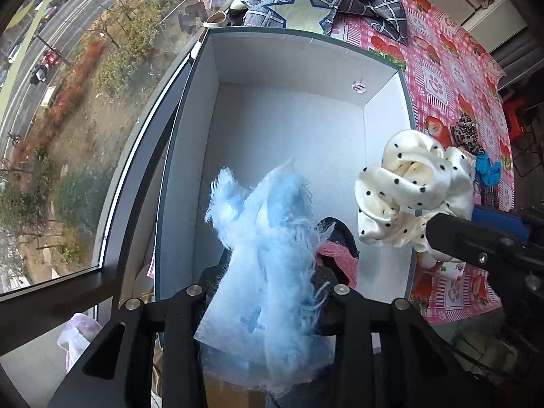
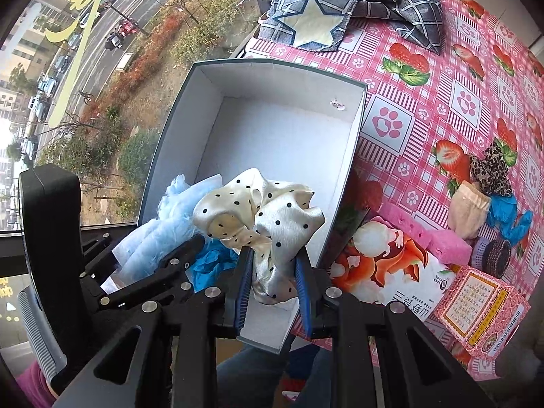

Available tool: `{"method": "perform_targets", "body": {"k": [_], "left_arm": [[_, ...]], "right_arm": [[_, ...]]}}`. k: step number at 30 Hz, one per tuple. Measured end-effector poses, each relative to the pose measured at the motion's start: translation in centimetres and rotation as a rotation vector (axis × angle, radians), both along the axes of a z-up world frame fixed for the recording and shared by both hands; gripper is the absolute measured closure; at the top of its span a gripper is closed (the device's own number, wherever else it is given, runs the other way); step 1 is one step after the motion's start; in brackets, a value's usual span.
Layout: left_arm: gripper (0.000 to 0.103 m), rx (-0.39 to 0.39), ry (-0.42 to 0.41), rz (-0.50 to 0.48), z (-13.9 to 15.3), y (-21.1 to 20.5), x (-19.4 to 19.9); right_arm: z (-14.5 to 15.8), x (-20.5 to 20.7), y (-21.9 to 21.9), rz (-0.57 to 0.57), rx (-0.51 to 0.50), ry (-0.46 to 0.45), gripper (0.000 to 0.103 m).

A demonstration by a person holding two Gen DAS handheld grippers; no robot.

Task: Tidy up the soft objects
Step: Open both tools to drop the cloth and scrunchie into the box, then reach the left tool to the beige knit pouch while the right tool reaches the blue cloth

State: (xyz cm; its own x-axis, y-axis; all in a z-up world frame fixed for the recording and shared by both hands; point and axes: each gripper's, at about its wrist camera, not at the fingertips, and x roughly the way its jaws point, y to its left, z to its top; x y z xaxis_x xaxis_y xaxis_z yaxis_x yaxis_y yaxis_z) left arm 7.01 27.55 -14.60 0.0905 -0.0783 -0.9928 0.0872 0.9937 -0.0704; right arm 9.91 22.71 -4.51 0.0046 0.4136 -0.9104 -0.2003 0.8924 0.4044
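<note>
An open box, white inside with a dark rim, stands on the pink table by the window. My left gripper points down over the box's near end. A fluffy light-blue cloth with a white tag fills the space between its jaws and hides the fingertips. My right gripper is shut on a cream satin scrunchie with black dots, held above the box's near right wall. A pink and black item lies in the box beneath the blue cloth.
A denim patchwork cloth with a pale star lies beyond the box. Right of the box sit a leopard scrunchie, a blue item, a pink sponge, a printed bag and a pink carton. A window is at left.
</note>
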Motion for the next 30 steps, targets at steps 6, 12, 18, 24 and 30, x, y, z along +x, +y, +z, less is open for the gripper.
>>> {"method": "perform_targets", "body": {"k": [6,12,18,24,30], "left_arm": [[0.033,0.025,-0.026,-0.002,0.2,-0.2,0.2],[0.015,-0.009,-0.047,0.016,0.5,-0.3,0.4],[0.000,-0.066,-0.077,0.061,1.1,-0.2,0.7],[0.000,-0.105,-0.118,0.053,2.7,-1.2,0.9],[0.000,-0.115,-0.129,-0.038,4.2,-4.9,0.9]], "right_arm": [[0.2,0.1,0.2,0.016,-0.006,-0.009,0.077],[1.0,0.3,-0.8,-0.016,-0.012,-0.047,0.023],[1.4,0.4,-2.3,-0.053,-0.014,-0.042,0.000],[1.8,-0.1,-5.2,-0.104,0.002,-0.033,0.000],[2.7,-0.8,-11.0,-0.229,0.019,-0.024,0.000]]}}
